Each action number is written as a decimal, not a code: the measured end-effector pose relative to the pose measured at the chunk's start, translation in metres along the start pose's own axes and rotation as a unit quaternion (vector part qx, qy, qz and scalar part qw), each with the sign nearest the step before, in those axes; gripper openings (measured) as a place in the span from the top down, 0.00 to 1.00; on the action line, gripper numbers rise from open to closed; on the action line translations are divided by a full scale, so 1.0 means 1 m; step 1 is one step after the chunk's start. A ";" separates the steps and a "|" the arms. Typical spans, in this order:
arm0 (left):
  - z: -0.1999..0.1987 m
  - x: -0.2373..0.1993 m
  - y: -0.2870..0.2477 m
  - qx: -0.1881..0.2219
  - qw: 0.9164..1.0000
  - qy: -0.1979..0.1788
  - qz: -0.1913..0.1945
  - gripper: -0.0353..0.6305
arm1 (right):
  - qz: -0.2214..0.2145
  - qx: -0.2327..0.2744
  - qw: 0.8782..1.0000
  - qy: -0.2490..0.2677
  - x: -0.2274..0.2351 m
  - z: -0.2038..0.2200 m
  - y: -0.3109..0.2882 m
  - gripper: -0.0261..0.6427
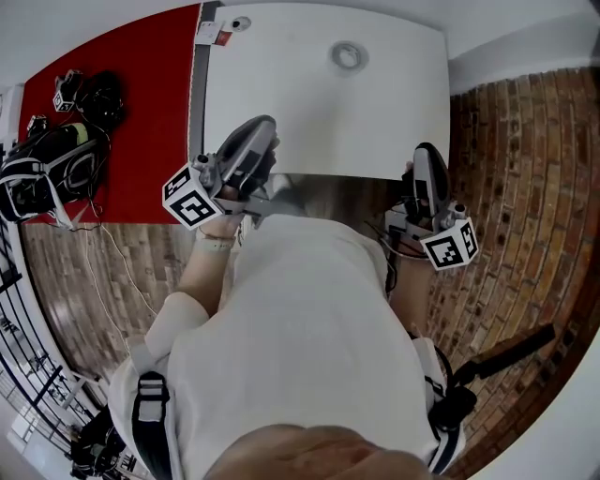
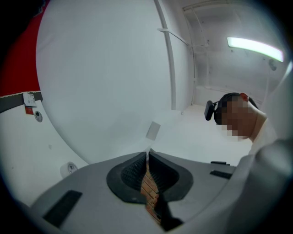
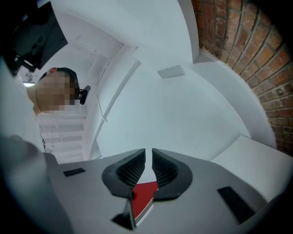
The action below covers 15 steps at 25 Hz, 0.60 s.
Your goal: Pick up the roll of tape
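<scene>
One table (image 1: 375, 122), tape roll (image 1: 348, 55), brick floor (image 1: 511, 159)

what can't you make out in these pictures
- roll of tape: head view, too small to tell colour or thickness; absent from both gripper views.
- small object at the corner of the table: head view, too small to identify.
- dark bags: head view, cut off by the left edge.

table (image 1: 394, 131): smooth, matt | floor (image 1: 525, 169): rough brick look | fingers (image 2: 130, 173): ribbed, black, rubbery | shirt (image 1: 309, 319): soft cloth
</scene>
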<state>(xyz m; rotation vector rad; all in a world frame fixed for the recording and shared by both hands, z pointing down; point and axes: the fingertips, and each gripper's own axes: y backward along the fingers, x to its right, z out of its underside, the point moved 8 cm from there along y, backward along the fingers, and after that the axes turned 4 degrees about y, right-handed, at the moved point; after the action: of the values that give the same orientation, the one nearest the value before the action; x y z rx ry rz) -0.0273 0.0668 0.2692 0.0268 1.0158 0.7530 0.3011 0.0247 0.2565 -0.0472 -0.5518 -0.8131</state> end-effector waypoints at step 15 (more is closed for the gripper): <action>-0.055 -0.070 0.022 -0.003 0.999 0.032 -0.014 0.93 | 0.024 -0.040 0.998 0.048 0.002 0.012 -0.094 0.89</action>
<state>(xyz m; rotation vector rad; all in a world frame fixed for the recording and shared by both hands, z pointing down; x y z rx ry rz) -0.1034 0.0252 0.2998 -0.0176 1.0733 0.7364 0.2307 -0.0387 0.2518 -0.0949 -0.4255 -0.7867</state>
